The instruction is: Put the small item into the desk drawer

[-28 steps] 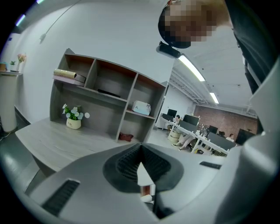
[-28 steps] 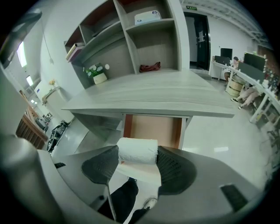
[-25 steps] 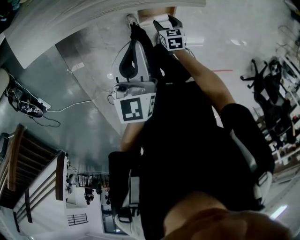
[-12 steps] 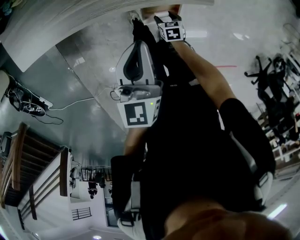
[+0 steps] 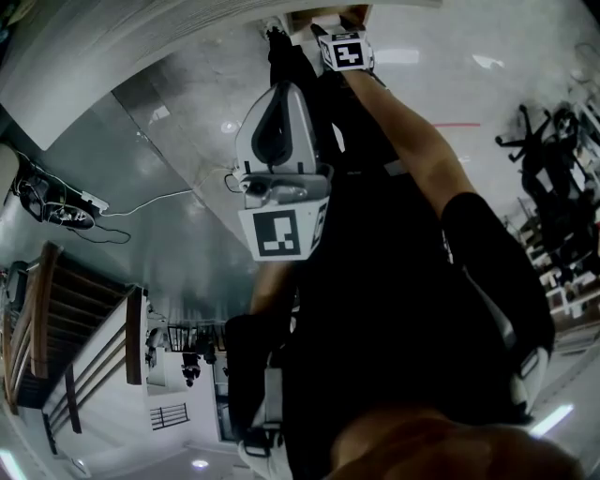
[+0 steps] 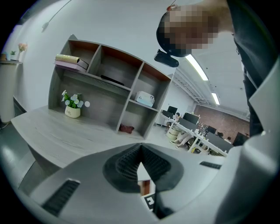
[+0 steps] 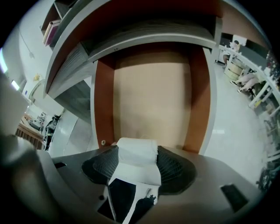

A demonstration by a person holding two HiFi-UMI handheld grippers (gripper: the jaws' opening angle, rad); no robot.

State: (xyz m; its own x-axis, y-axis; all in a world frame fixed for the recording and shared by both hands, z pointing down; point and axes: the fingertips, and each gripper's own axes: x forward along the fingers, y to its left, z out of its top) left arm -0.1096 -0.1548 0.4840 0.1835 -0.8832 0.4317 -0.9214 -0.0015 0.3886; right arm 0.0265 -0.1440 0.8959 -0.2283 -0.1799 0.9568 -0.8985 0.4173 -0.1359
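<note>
My right gripper [image 7: 137, 154] is shut on a small white folded item [image 7: 136, 162]. It holds the item over the open desk drawer [image 7: 153, 100], which has a pale wood bottom and brown side walls. In the head view the right gripper [image 5: 342, 47] reaches to the drawer [image 5: 314, 16] at the top edge, under the desk's white rim [image 5: 112, 37]. My left gripper [image 5: 286, 94] hangs lower, in front of the person's dark clothes. In the left gripper view its pads [image 6: 131, 159] meet with nothing between them, and it points up at the desk top [image 6: 57, 131].
A shelf unit [image 6: 109, 87] stands on the desk with a potted plant [image 6: 72, 109], books and a small box. On the glossy floor lie a power strip and cable [image 5: 61, 211]. Office chairs [image 5: 553, 159] stand at the right, a stair railing [image 5: 56, 319] at the left.
The right gripper has moved further up toward the drawer with the white item. The left gripper has drifted slightly down and right in the head view.
</note>
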